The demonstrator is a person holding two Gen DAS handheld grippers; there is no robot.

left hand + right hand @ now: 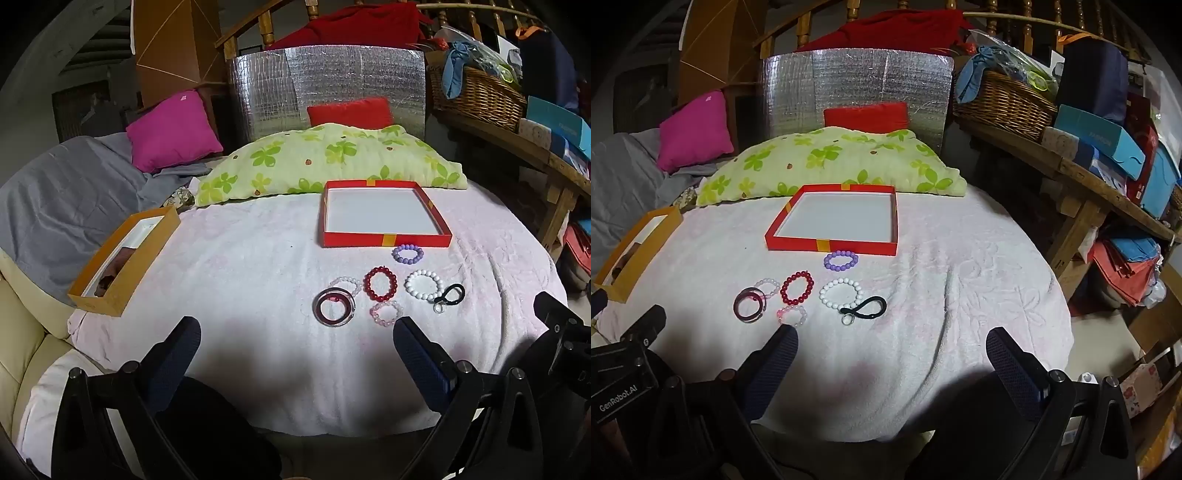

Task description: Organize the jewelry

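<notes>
Several bracelets lie on a white towel (258, 295): a purple bead one (407, 253) (841, 260), a red bead one (380, 283) (797, 288), a white bead one (424, 283) (840, 293), a pink bead one (386, 313) (791, 315), a pale one (346, 284) and a dark clear bangle (334, 307) (750, 304). A black clasp (449, 296) (863, 310) lies beside them. An empty red tray (384, 240) (833, 245) sits behind. My left gripper (297, 336) and right gripper (892, 345) are open, empty, near the front edge.
An orange box (122, 280) (631, 269) sits at the towel's left edge. A green-patterned pillow (325, 158), pink cushion (171, 129) and foil panel (328, 85) stand behind. A wooden shelf (1089, 181) with a basket and boxes is on the right.
</notes>
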